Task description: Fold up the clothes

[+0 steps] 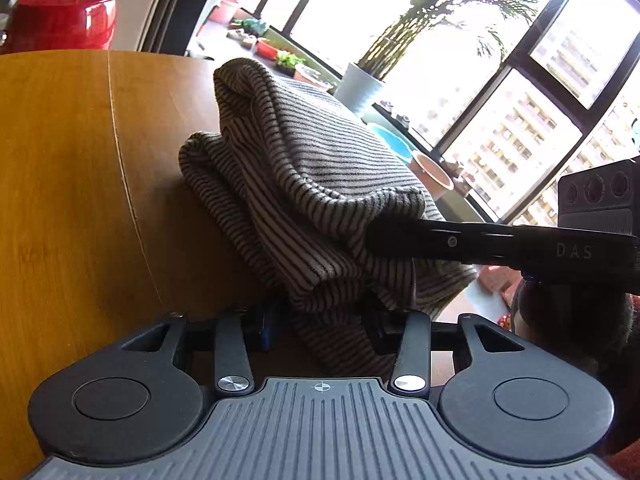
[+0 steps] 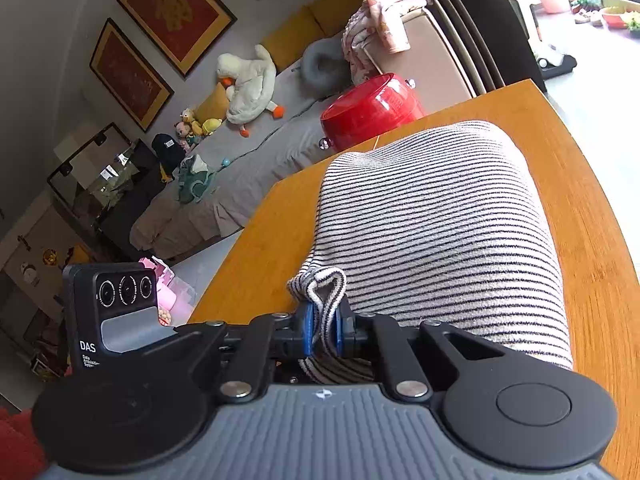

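Right tool (image 2: pixel 322 330) pinches a corner of the striped garment (image 2: pixel 436 232) bunched on the wooden table (image 2: pixel 256 256), left tool (image 1: pixel 320 320) half-open around another fold, so both edges should travel together.

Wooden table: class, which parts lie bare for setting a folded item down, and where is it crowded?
Bare: the table left of the striped garment, toward the red container; also a strip along the garment's other side. Crowded: the near edge, where both tools meet the cloth.
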Tool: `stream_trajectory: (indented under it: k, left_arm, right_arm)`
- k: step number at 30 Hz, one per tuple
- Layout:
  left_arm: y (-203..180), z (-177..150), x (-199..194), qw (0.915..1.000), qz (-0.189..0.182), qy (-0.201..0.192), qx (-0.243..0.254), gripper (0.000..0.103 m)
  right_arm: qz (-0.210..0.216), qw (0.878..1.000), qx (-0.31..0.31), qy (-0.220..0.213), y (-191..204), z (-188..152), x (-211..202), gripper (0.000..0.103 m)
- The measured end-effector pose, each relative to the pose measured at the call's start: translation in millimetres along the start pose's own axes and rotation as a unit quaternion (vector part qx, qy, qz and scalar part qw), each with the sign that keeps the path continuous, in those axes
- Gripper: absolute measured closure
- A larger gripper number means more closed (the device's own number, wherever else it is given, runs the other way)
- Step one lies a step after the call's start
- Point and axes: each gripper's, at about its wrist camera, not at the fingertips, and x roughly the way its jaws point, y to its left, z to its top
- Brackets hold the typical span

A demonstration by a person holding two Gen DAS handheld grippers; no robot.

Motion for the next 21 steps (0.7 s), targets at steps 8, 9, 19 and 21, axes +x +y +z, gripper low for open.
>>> stream_trajectory:
  k: [8,9,19,21]
  left_arm:
    - [-4,-15,-18,0.9996,0.000,0.006,0.026,0.054]
    - [-6,-17,-18,0.9994,0.000,0.007,0.033,0.053]
    - [11,-26,-60,0.9993,0.021,-0.030,-0.004,0.041]
    - [17,-24,-63,0.9986,0.014,-0.038,-0.033,0.042]
  right_arm:
    - [-0.113,0.949,-0.292,-0.036,76,-28,4,0.048]
    - [-0.114,0.945,-0.305,-0.033,79,-28,8,0.046]
    - [-0.139,0.893,-0.429,0.011,94,-47,17,0.031]
    - [-0.155,0.880,-0.449,0.002,96,-56,22,0.032]
